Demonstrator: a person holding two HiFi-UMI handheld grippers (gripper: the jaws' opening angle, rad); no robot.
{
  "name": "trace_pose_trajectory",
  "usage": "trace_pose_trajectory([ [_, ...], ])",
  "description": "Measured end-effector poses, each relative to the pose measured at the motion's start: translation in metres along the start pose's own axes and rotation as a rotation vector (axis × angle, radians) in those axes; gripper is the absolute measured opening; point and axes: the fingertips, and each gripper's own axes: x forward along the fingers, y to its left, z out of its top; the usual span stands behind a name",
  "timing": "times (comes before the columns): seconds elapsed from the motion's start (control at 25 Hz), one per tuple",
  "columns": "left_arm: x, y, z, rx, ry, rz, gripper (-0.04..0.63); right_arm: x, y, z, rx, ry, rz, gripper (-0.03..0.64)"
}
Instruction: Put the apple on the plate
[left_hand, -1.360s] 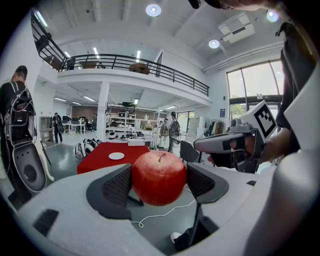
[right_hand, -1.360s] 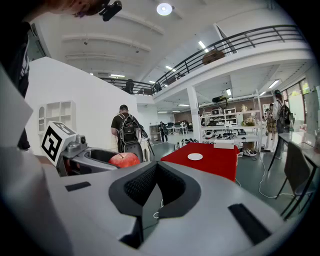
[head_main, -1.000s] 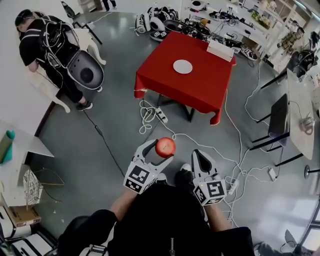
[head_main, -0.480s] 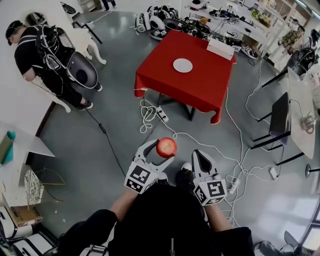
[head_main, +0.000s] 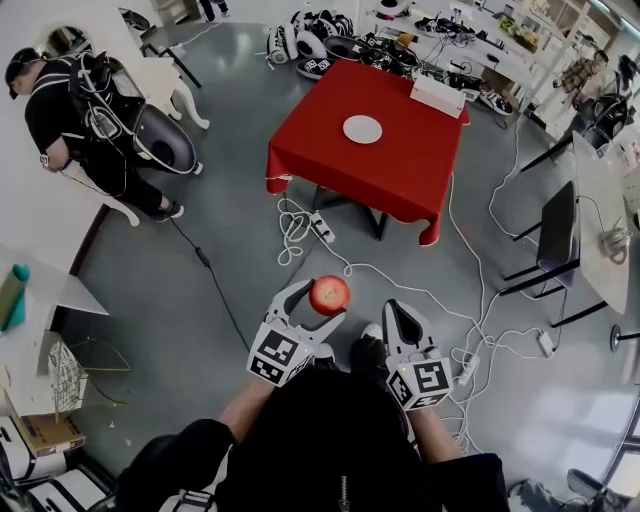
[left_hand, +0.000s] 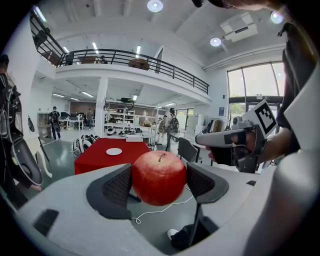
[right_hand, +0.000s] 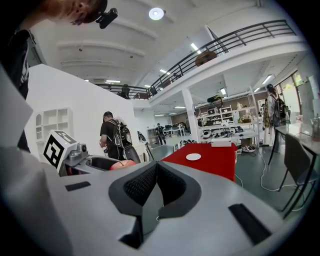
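Note:
A red apple (head_main: 330, 295) (left_hand: 159, 178) is clamped between the two dark pads of my left gripper (head_main: 318, 301) (left_hand: 159, 181), held in the air over the grey floor. The white plate (head_main: 362, 129) (left_hand: 114, 151) (right_hand: 193, 156) lies on a red-clothed table (head_main: 385, 170) (left_hand: 95, 155) (right_hand: 220, 157) well ahead of me. My right gripper (head_main: 402, 322) (right_hand: 156, 186) hovers beside the left one with its jaws together and nothing between them. The right gripper view catches a bit of the apple (right_hand: 123, 164) at the left.
White cables and a power strip (head_main: 322, 230) trail over the floor between me and the table. A white box (head_main: 440, 98) sits at the table's far corner. A person with a backpack (head_main: 85, 110) stands at the left. A black chair (head_main: 556, 240) and desks stand at the right.
The table and plate have shifted slightly up in the head view, and the person at the left has moved further left. Both grippers keep their pose, the apple still held.

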Motion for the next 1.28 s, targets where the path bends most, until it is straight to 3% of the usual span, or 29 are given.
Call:
trace_pose_trajectory([
  [0.88, -0.003, 0.009, -0.003, -0.031, 0.005, -0.024, 0.341, 0.011, 0.015, -0.001, -0.008, 0.034, 0.003, 0.011],
  [1.28, 0.019, 0.022, -0.004, -0.041, 0.019, -0.039, 0.341, 0.022, 0.000, -0.003, 0.016, 0.051, -0.015, 0.011],
])
